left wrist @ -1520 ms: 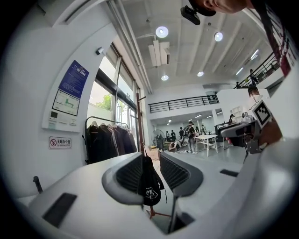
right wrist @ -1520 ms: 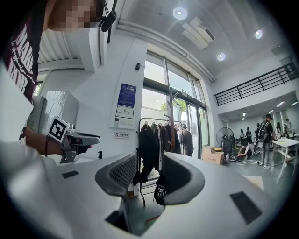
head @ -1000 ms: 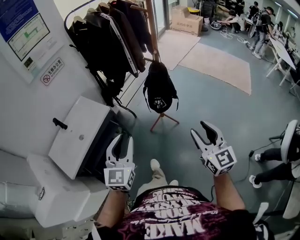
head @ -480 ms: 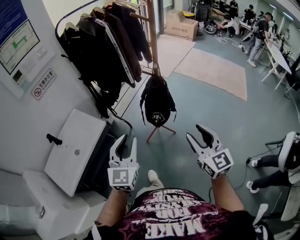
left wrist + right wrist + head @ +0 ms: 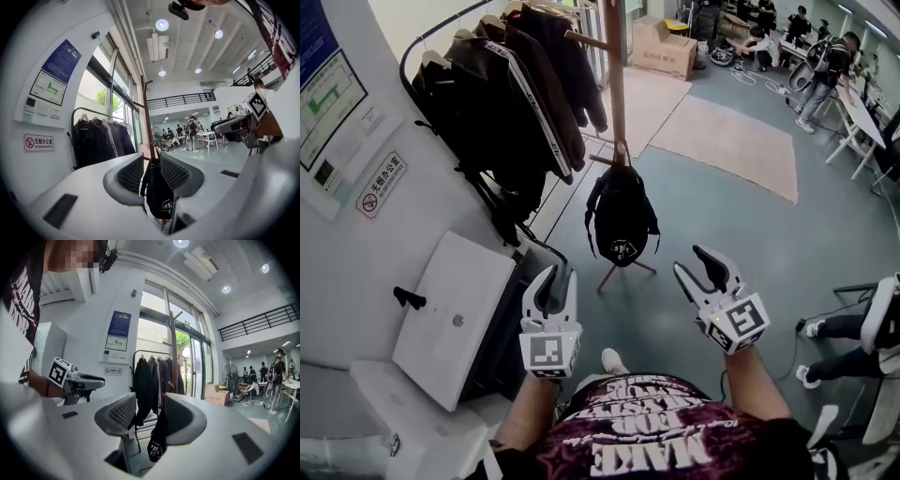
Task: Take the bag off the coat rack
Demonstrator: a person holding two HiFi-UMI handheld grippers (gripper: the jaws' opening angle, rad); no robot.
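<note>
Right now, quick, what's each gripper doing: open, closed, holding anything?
Left gripper: open, holding nothing.
Right gripper: open, holding nothing.
The bag hangs on the coat rack, beyond both.

Ahead of left gripper (image 5: pixel 559 275) and right gripper (image 5: pixel 694 261): open air over grey floor (image 5: pixel 727 220), clear through to the bag (image 5: pixel 622 217).
Left of bag: row of hanging jackets (image 5: pixel 511 103) close by, a tight way in.
Right of bag: wide and open.
Behind bag: coat rack (image 5: pixel 617 84), wooden pole upright.
Under bag: legs (image 5: pixel 609 281) spread on the floor.
Beside left gripper: white cabinet (image 5: pixel 455 309), near.
</note>
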